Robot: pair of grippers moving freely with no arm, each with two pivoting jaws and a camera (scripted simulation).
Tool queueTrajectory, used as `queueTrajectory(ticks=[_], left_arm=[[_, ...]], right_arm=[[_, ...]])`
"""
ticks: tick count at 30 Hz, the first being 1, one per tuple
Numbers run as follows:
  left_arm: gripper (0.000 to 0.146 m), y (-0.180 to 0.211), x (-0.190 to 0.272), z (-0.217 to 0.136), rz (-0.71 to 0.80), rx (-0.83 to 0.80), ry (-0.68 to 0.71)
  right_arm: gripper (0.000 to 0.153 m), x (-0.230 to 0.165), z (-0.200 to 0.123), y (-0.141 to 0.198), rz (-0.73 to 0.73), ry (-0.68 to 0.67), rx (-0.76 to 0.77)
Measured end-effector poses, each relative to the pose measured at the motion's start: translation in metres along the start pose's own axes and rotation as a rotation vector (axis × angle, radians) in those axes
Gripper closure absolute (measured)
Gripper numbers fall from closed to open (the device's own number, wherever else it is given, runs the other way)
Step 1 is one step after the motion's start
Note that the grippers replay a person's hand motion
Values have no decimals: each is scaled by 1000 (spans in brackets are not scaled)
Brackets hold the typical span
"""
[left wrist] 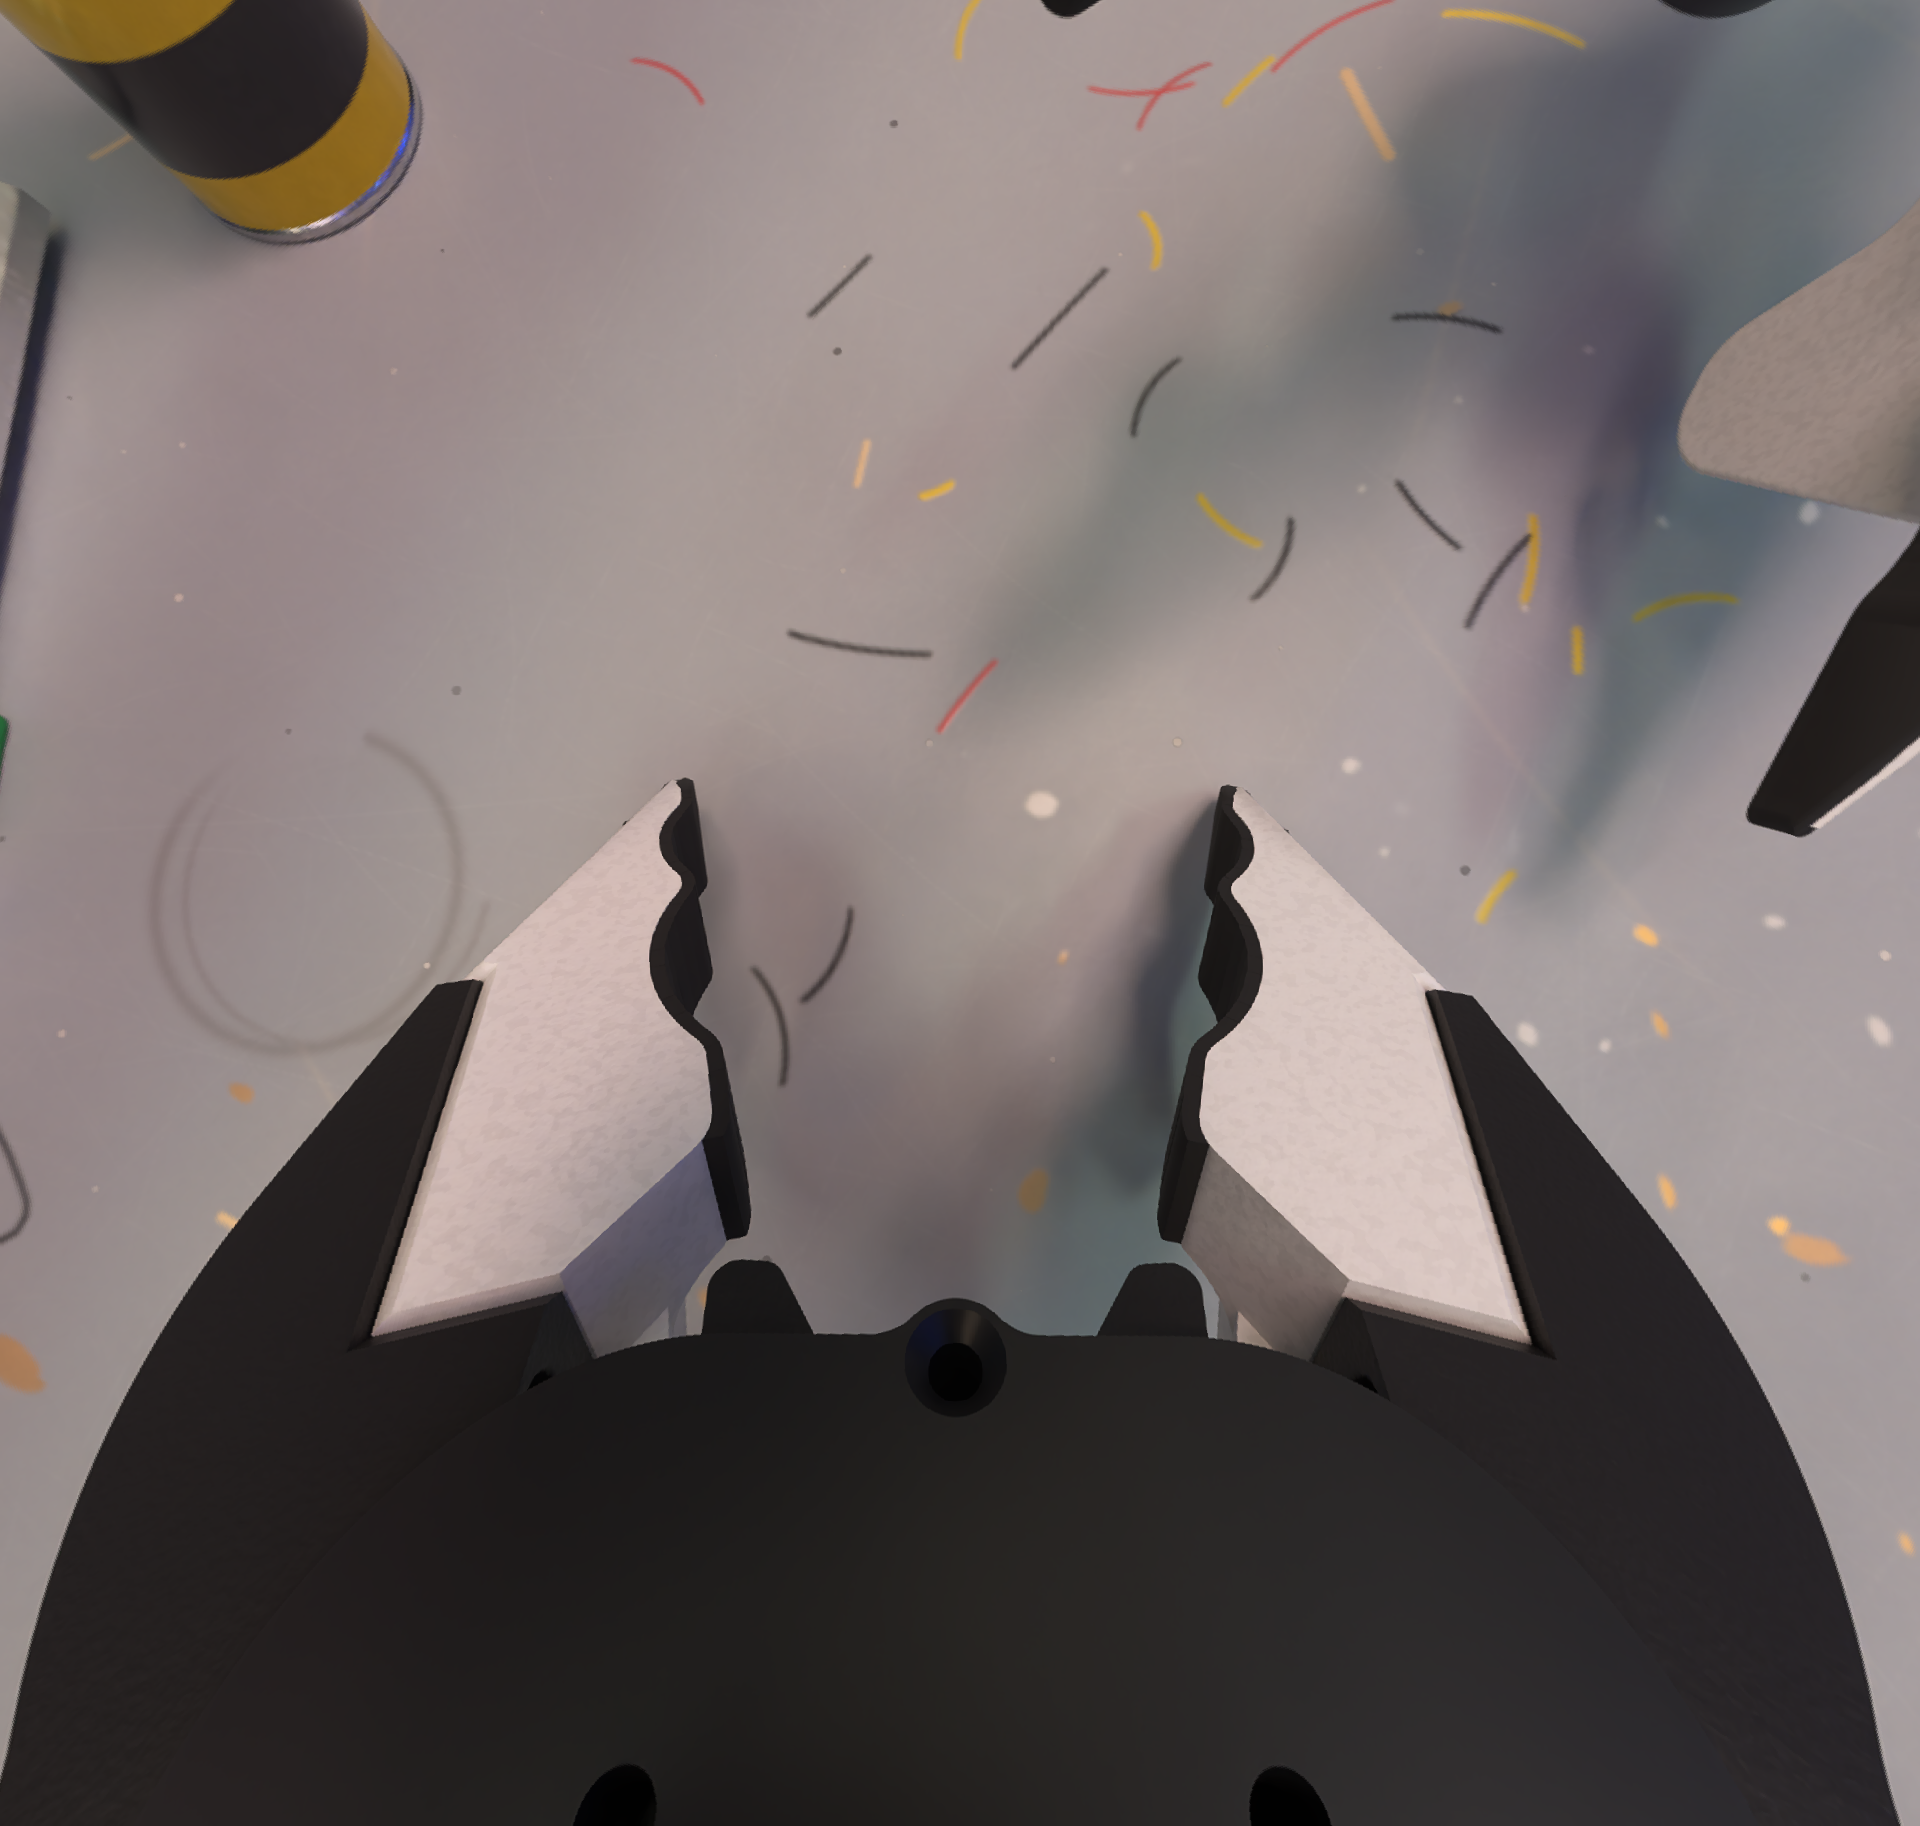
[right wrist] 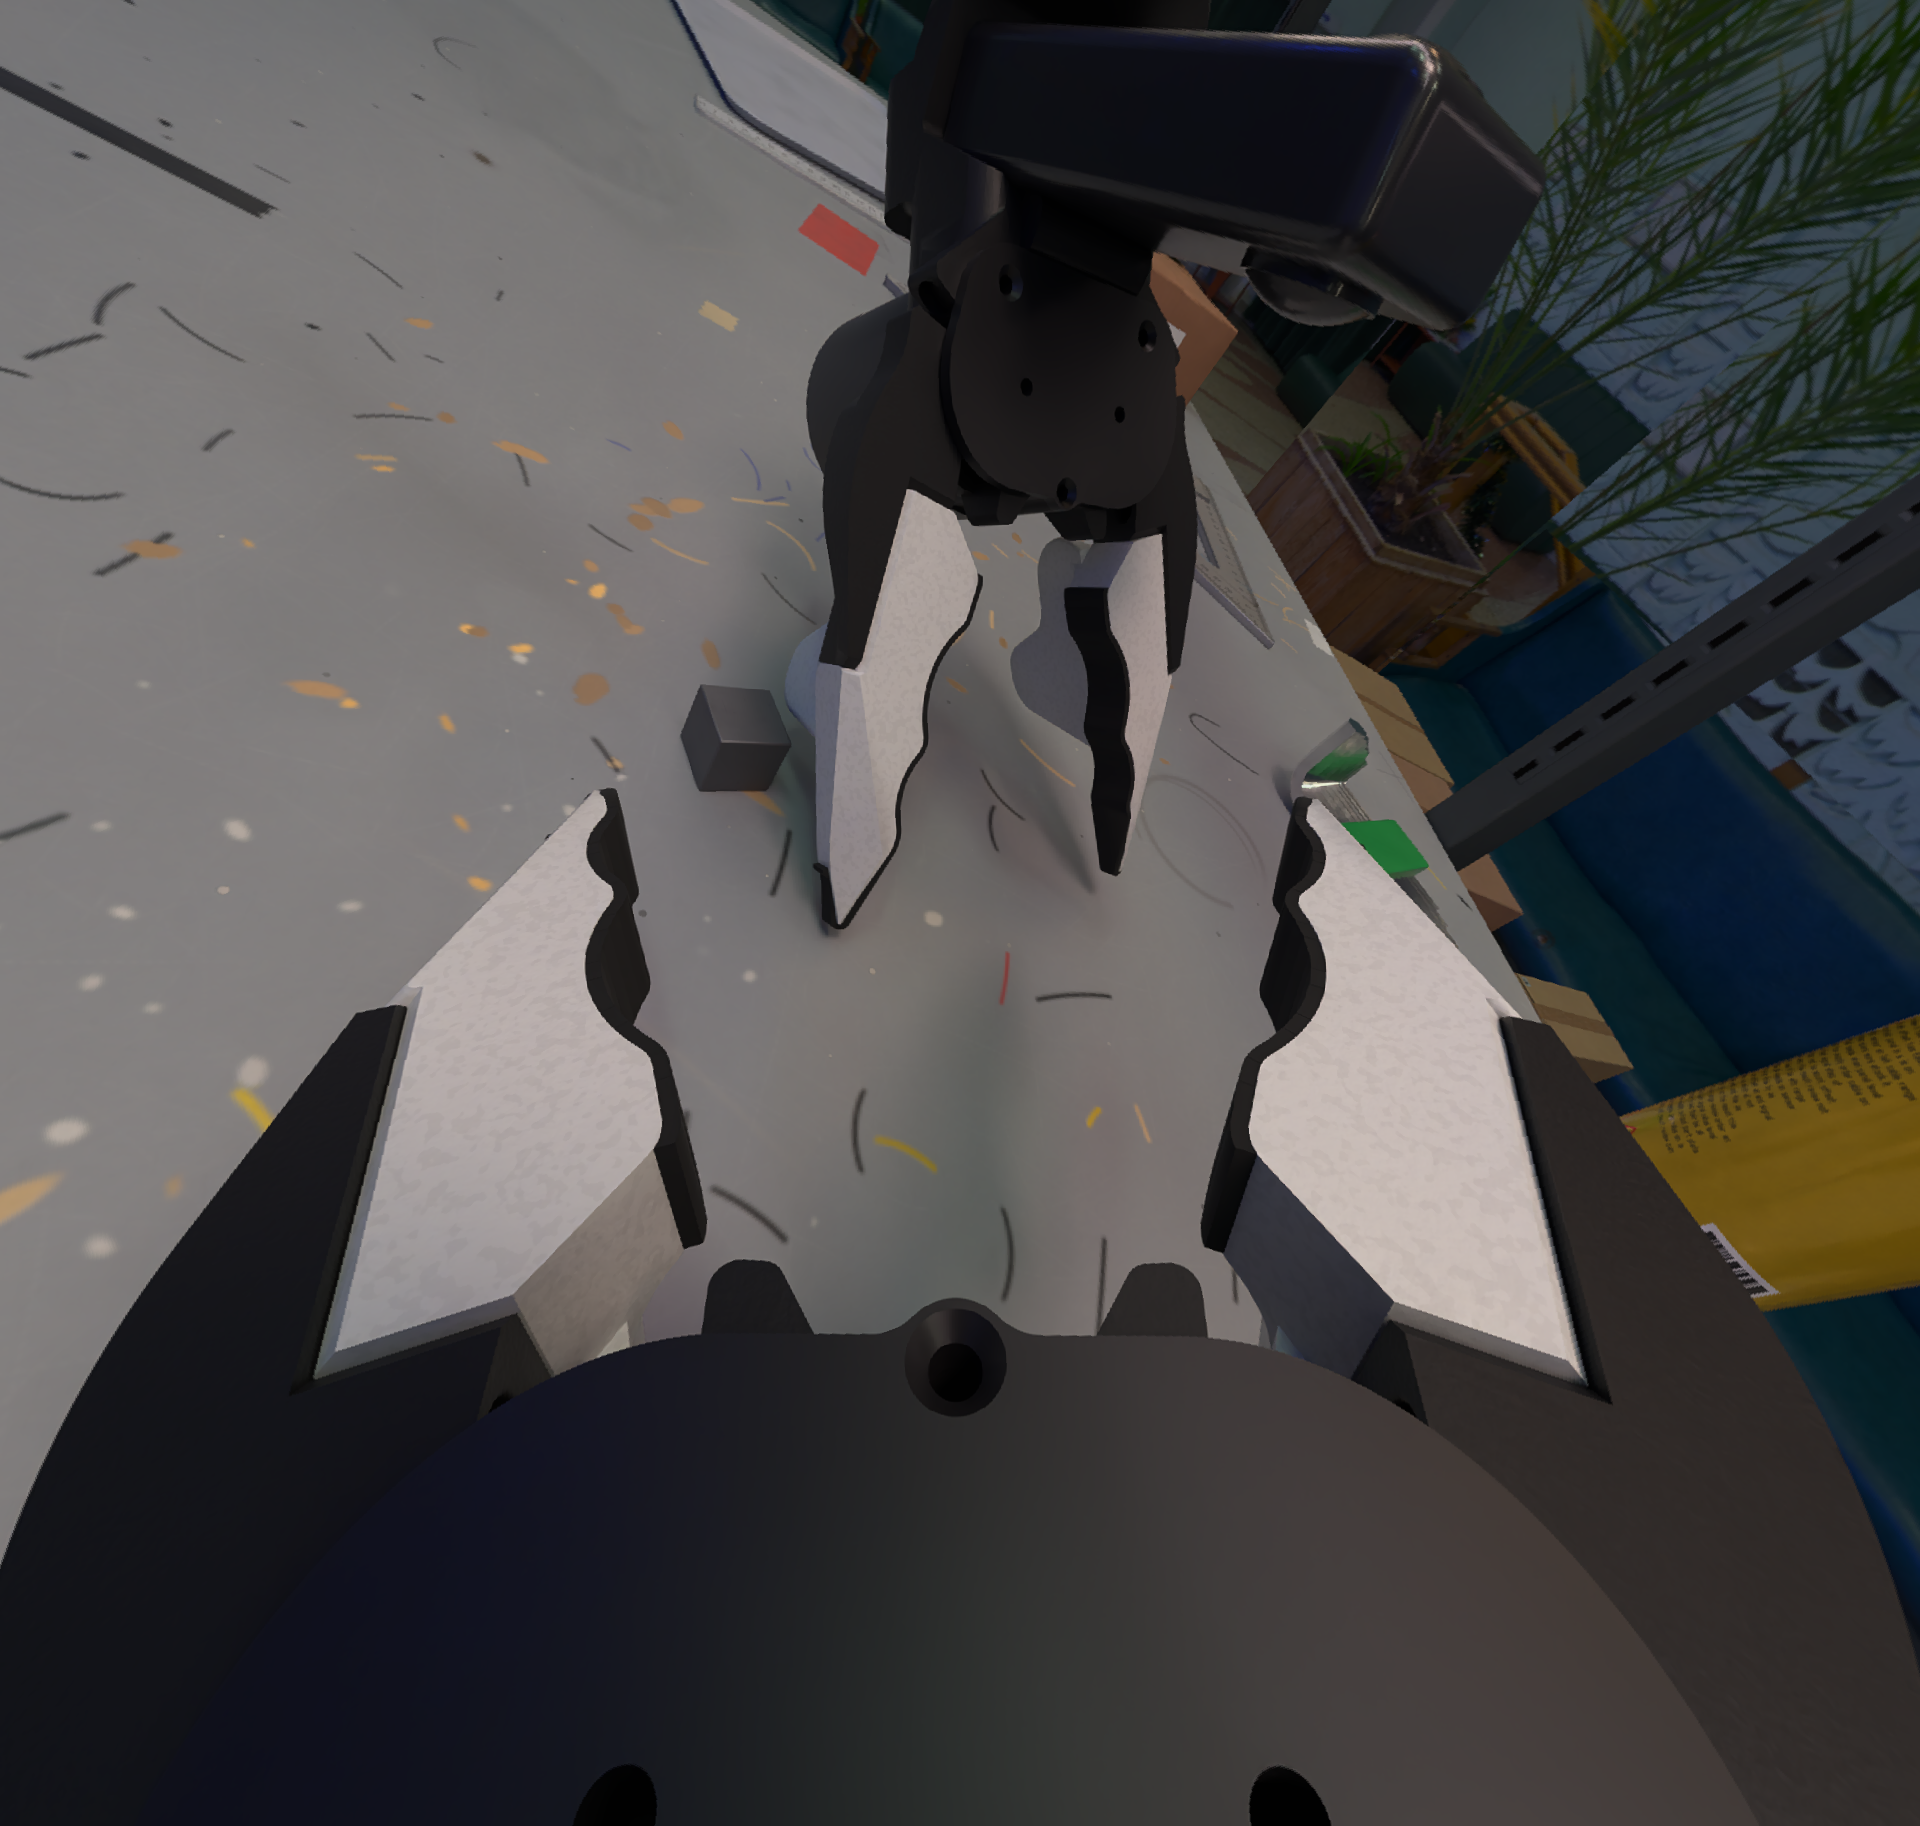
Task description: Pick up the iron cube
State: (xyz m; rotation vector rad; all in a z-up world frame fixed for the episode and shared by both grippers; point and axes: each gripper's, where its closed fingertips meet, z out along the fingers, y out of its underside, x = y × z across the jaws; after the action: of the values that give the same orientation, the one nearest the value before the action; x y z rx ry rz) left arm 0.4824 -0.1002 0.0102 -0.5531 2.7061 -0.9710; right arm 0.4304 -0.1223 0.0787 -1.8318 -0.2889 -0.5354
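Observation:
The iron cube [right wrist: 732, 737] is a small dark grey block on the pale table [right wrist: 312, 218]. It shows only in the right wrist view, ahead and left of centre. My left gripper [right wrist: 971, 893] points down at the table there, open and empty, with the cube just outside one finger, close beside it. In its own view my left gripper [left wrist: 956, 794] is open over bare table, with no cube in sight. My right gripper [right wrist: 954, 805] is open and empty, nearer than the cube and a little to its right. One of its fingers [left wrist: 1808, 426] shows at the right edge of the left wrist view.
A yellow and black can [left wrist: 208, 62] lies at the upper left; it also shows in the right wrist view [right wrist: 1787, 1153]. A green block [right wrist: 1382, 841] sits by the table's right edge. A white pad [right wrist: 779, 62] and a red patch [right wrist: 836, 236] lie farther back.

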Motion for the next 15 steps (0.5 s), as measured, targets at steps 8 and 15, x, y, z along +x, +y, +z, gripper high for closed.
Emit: queueTrajectory(ticks=[8,15], left_arm=[[65,2,-2,-61,-72,67,79],[84,38,54,-59,63,-35,83]], right_arm=[[30,-3,-3,1,-23,7,-1],[30,-4,-5,3,-62,6,-14]])
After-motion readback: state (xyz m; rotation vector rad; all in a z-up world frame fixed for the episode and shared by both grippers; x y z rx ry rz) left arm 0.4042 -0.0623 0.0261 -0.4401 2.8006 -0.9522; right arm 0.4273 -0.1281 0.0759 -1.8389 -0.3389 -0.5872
